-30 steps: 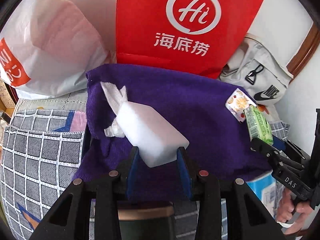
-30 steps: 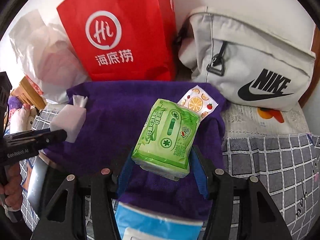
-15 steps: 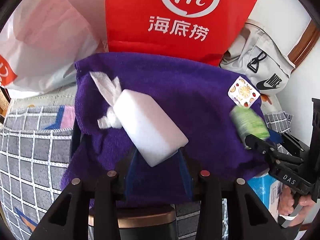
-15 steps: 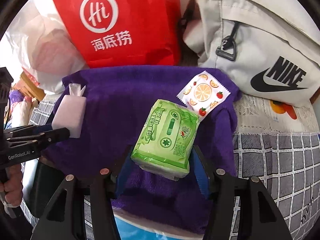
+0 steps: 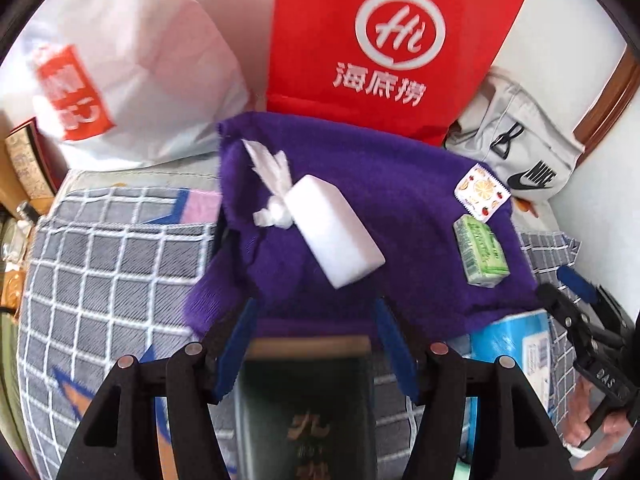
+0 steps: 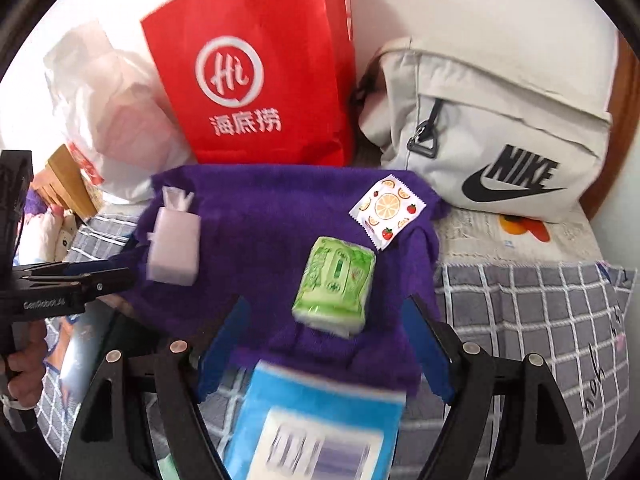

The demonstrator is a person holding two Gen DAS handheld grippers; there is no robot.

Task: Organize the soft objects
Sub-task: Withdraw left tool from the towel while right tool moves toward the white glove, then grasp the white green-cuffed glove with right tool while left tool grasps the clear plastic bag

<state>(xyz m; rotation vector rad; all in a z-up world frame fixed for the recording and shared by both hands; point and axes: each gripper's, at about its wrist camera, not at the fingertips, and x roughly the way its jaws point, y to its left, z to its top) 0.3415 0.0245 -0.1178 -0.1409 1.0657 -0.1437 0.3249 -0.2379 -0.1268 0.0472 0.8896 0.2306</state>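
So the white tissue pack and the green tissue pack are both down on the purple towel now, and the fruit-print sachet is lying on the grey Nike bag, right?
Not quite. The fruit-print sachet lies on the purple towel, near its far corner beside the grey Nike bag, not on it; the right wrist view shows this. The white tissue pack and green tissue pack are indeed on the towel.

A lived-in home, likely a bedroom, is suggested: a grey checked quilt (image 6: 532,312) is spread out, and a red paper bag (image 6: 260,64), white plastic bag (image 5: 132,80) and sports backpack (image 6: 496,120) are propped against the wall.
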